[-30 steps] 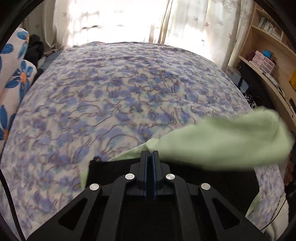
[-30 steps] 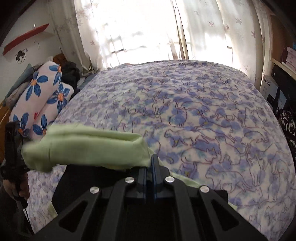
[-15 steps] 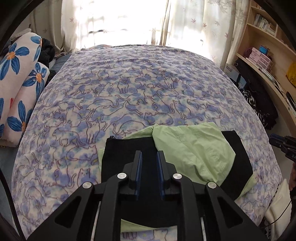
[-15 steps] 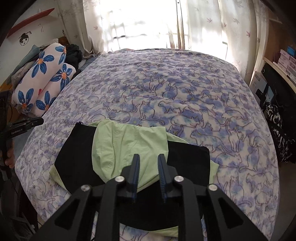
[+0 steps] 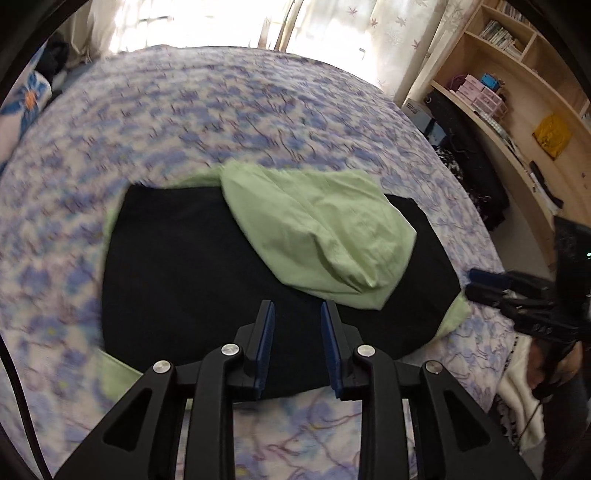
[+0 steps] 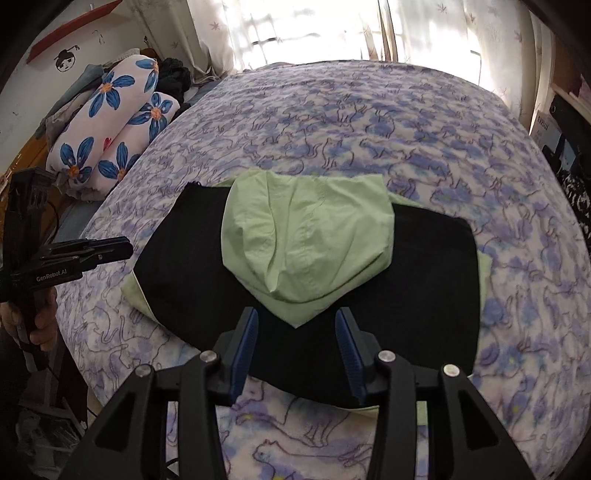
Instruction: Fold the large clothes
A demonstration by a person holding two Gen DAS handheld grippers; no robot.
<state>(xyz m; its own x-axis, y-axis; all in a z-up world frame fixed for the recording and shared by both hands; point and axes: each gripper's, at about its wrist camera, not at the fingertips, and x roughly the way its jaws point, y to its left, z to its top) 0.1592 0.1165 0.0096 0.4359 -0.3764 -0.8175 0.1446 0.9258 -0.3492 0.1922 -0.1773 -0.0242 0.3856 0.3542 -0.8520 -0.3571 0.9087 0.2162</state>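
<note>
A light green garment (image 5: 317,229) lies folded over a black panel (image 5: 177,266) near the front edge of the bed; it also shows in the right wrist view (image 6: 306,243), on the black panel (image 6: 424,277). My left gripper (image 5: 297,317) is open and empty, above the panel's near edge. My right gripper (image 6: 295,325) is open and empty, just short of the green fold's near tip. The right gripper also shows at the right of the left wrist view (image 5: 491,286). The left gripper shows at the left of the right wrist view (image 6: 110,248).
The bed has a purple cat-print cover (image 6: 369,122). Rolled flowered bedding (image 6: 110,122) lies at its left side. Wooden shelves (image 5: 517,85) with boxes and books stand to the right. Curtained windows (image 6: 314,29) are behind the bed.
Both grippers have let go of the green fabric, opened wider and pulled back toward the bed's front edge. The green fold now lies flat on the black panel.
</note>
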